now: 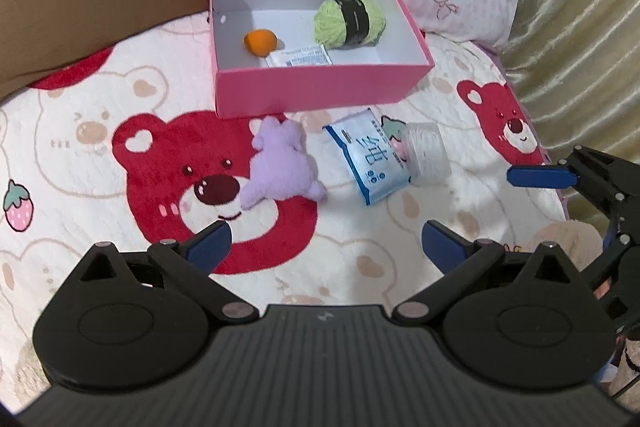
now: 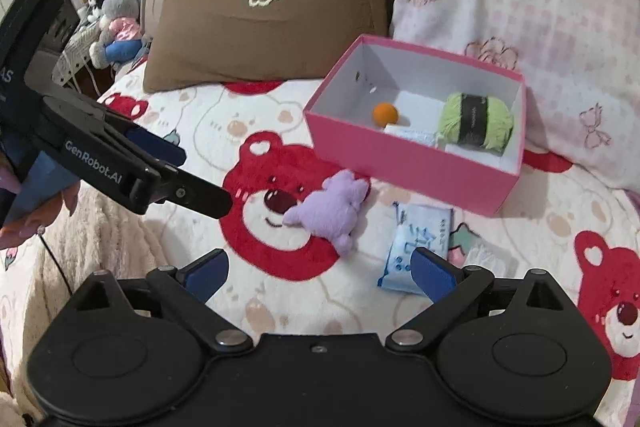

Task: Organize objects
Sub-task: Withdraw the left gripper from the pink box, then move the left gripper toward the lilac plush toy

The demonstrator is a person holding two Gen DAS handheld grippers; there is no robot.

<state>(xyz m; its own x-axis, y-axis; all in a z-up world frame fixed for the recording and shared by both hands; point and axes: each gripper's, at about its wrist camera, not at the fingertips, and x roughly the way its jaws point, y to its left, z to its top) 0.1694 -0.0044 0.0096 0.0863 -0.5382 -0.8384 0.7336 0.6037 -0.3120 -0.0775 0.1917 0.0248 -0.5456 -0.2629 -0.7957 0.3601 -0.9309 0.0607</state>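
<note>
A bed [image 1: 80,155] spread with a bear-print blanket carries a pink box [image 1: 320,83], a purple plush toy [image 1: 280,163], a blue tissue pack [image 1: 370,163], a small clear jar [image 1: 428,151] and two pillows.

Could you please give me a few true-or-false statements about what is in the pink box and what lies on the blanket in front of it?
1. The green yarn ball lies inside the pink box. True.
2. The purple plush toy is in the box. False: it lies on the blanket in front of the box.
3. The left gripper grips the blue tissue pack. False: it is open and empty.
4. An orange ball is in the box. True.
</note>
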